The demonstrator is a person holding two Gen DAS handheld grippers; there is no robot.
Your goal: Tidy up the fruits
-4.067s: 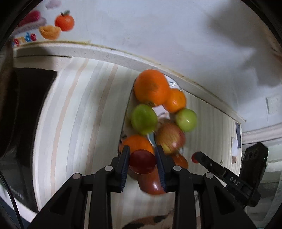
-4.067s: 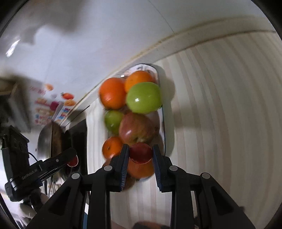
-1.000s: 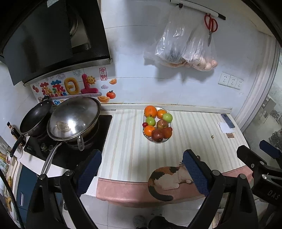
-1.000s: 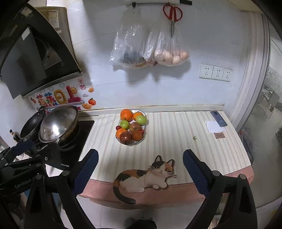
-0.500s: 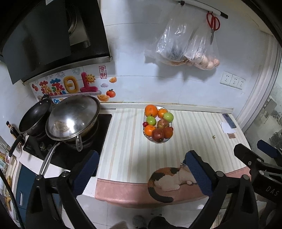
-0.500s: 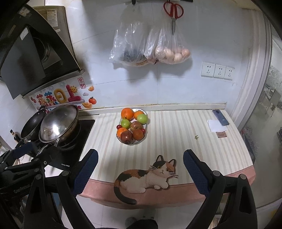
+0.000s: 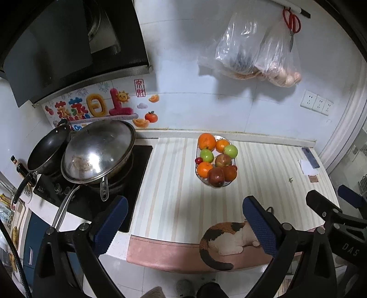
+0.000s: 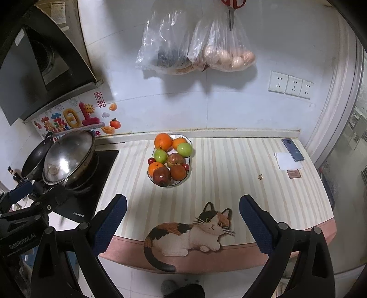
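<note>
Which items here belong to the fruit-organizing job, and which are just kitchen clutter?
Job:
- fruit plate
- oranges
- green apples
- red apples

Lying about:
- wok
- phone
- hanging bags
- scissors

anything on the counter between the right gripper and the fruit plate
Nothing visible blocks it. The right gripper is open and back off the counter's front edge. Between it and the fruit plate there is only bare striped counter and the flat cat print. The wok sits off to the left.
</note>
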